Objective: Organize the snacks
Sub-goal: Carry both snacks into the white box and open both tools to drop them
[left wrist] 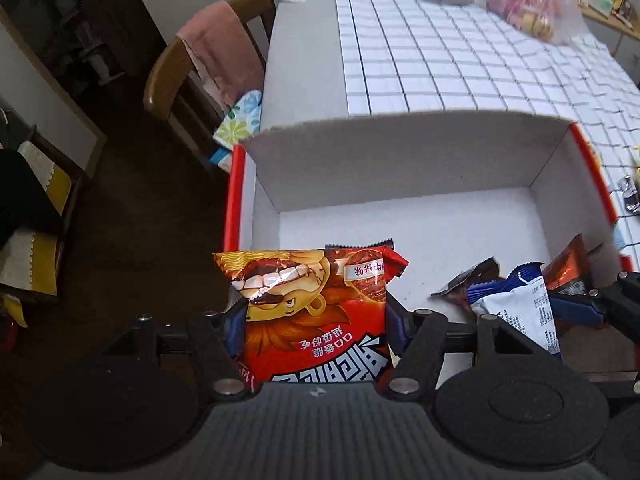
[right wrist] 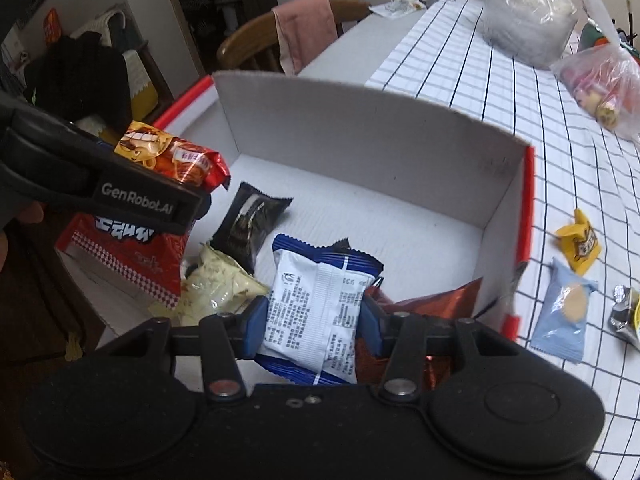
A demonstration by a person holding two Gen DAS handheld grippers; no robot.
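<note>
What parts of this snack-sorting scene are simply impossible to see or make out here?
- Left wrist view: the lower end of the red noodle-snack packet is hidden behind the left hand-held gripper.
- Right wrist view: the red foil packet is mostly covered by the blue-and-white packet and the right hand-held gripper.
- Right wrist view: the silver wrapper is cut off by the picture's edge.

"GenRobot.AI" on the left gripper (right wrist: 192, 200) side.

Box (right wrist: 360, 128): white inside, red outside; tablecloth (left wrist: 440, 60): white, dark grid lines; held packets: red-orange with cartoon face (left wrist: 316, 312), white-and-blue with printed text (right wrist: 316, 312)
</note>
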